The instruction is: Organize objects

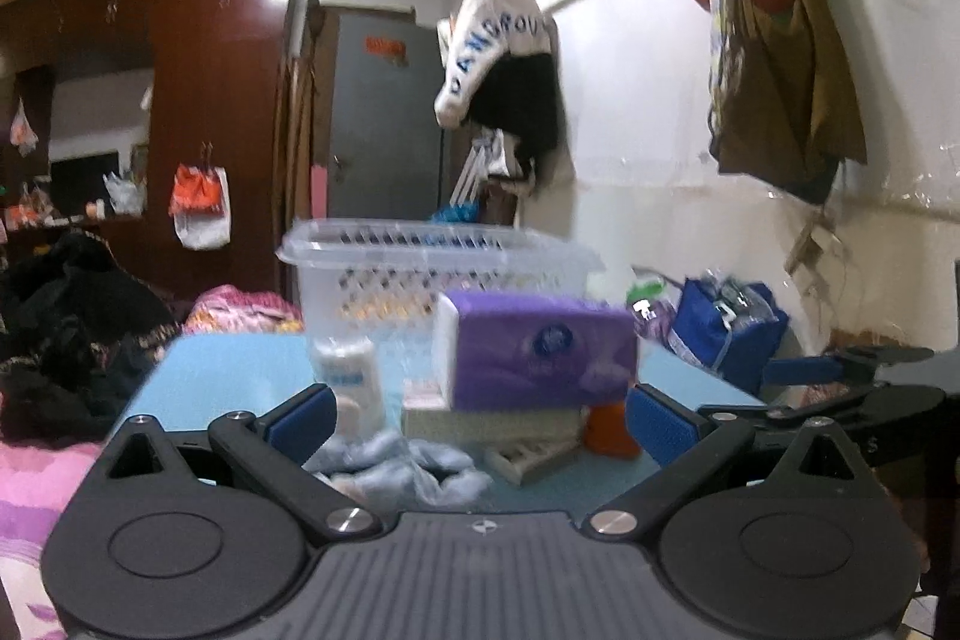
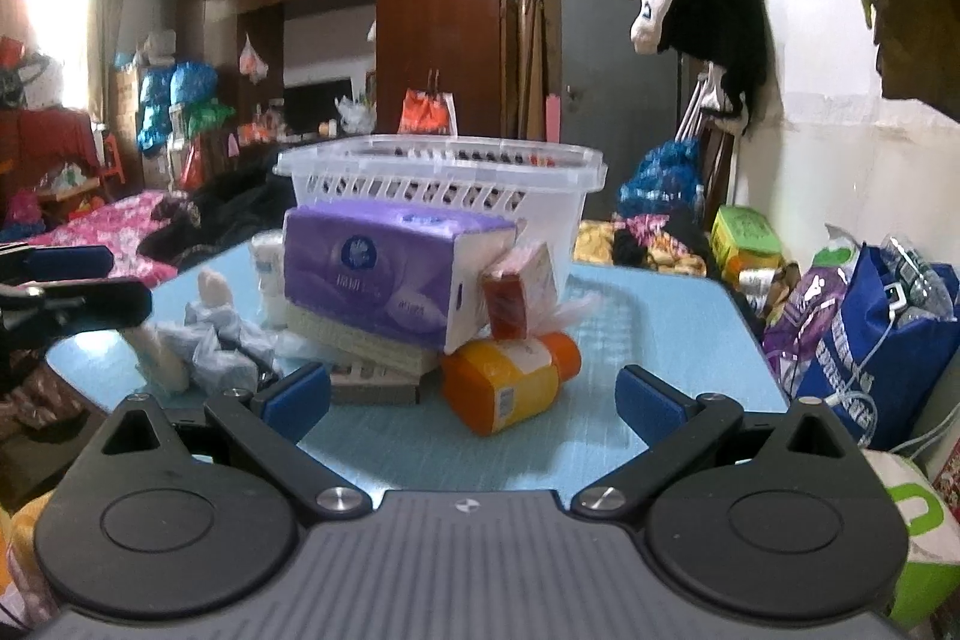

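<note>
On a blue table [image 1: 228, 370] crowded with clutter, we hold our left gripper [image 1: 480, 415] low with its jaws spread wide and empty, the purple tissue pack [image 1: 540, 352] just ahead of them and a clear slatted basket [image 1: 432, 268] right behind that pack. The pack rests on a pale flat box [image 1: 480, 421]; a white bottle [image 1: 348, 376] stands just left of it, crumpled blue wipes [image 1: 390, 466] lie in front, and an orange bottle [image 1: 612, 430] peeks out at its right end. Motion blur softens this view, so we cannot read labels or tell what, if anything, already sits in the basket. From the right wrist, our right gripper [image 2: 474, 400] is likewise released and holding nothing, with the orange bottle [image 2: 510, 382] lying on its side nearest its fingers, in front of the tissue pack [image 2: 384, 274]. A small red carton [image 2: 510, 304] leans against the pack's right end, the basket [image 2: 444, 178] rises behind, and the table [image 2: 660, 316] lies bare to the right. We judge the sensible first grab to be the orange bottle, taken across its body and squarely, since pulling the pack first could topple the carton. Its cap end and the stack's lower layers are partly hidden.
</note>
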Action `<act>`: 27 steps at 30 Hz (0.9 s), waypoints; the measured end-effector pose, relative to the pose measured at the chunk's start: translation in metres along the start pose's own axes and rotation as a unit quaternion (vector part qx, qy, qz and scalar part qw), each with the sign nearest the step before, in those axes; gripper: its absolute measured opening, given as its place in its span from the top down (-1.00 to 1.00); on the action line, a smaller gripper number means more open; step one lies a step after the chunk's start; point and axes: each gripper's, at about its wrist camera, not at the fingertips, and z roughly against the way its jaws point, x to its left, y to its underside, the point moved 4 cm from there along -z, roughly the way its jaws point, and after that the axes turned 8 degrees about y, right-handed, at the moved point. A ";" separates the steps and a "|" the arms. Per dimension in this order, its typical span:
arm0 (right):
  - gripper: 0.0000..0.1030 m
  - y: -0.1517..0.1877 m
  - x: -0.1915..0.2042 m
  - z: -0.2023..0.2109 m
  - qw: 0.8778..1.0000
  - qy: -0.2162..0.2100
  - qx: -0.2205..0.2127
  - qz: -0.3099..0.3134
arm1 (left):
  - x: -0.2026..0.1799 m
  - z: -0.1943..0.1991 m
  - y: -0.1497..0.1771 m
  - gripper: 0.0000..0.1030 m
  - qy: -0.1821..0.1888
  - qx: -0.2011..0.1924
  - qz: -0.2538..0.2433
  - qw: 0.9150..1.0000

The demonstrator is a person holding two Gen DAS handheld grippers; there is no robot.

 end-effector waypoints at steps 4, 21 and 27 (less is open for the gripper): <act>-1.00 0.004 -0.008 -0.010 1.000 0.018 -0.003 0.004 | 0.008 -0.011 0.002 -1.00 -0.005 0.007 -0.014 1.000; -0.64 0.017 0.068 -0.033 0.992 -0.113 -0.012 0.060 | 0.081 -0.016 0.035 -0.89 0.030 0.057 0.042 0.997; -0.32 0.021 0.089 -0.050 0.985 -0.155 0.002 0.077 | 0.084 -0.022 0.046 -0.64 0.048 0.067 0.034 0.996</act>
